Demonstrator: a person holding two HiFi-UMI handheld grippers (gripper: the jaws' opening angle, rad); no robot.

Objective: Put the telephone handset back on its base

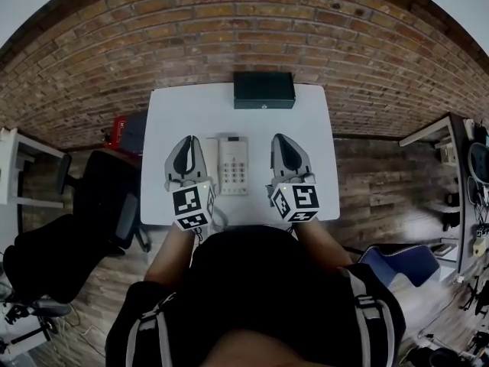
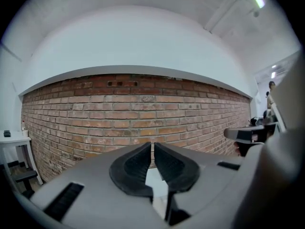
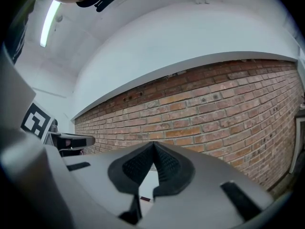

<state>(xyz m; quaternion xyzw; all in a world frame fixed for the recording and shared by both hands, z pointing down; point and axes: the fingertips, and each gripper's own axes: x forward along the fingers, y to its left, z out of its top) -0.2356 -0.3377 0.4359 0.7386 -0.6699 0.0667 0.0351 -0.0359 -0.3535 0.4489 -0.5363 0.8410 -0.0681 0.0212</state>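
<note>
Two handheld grippers hover side by side over a white rectangular bench [image 1: 172, 113]. The left gripper [image 1: 189, 140] has its black ribbed jaws pressed together with nothing between them, which its own view [image 2: 152, 145] confirms. The right gripper [image 1: 280, 138] is also closed and empty in its own view [image 3: 153, 145]. A pale grey desk telephone [image 1: 233, 165] with a keypad lies flat on the bench between the two grippers and clear of both pairs of jaws. At this size the handset can't be told apart from the base. A black rectangular box [image 1: 263, 89] sits at the bench's far edge. Both gripper views face a red brick wall [image 2: 143, 111], and a black office chair [image 1: 107, 201] stands to the left of the bench.
</note>
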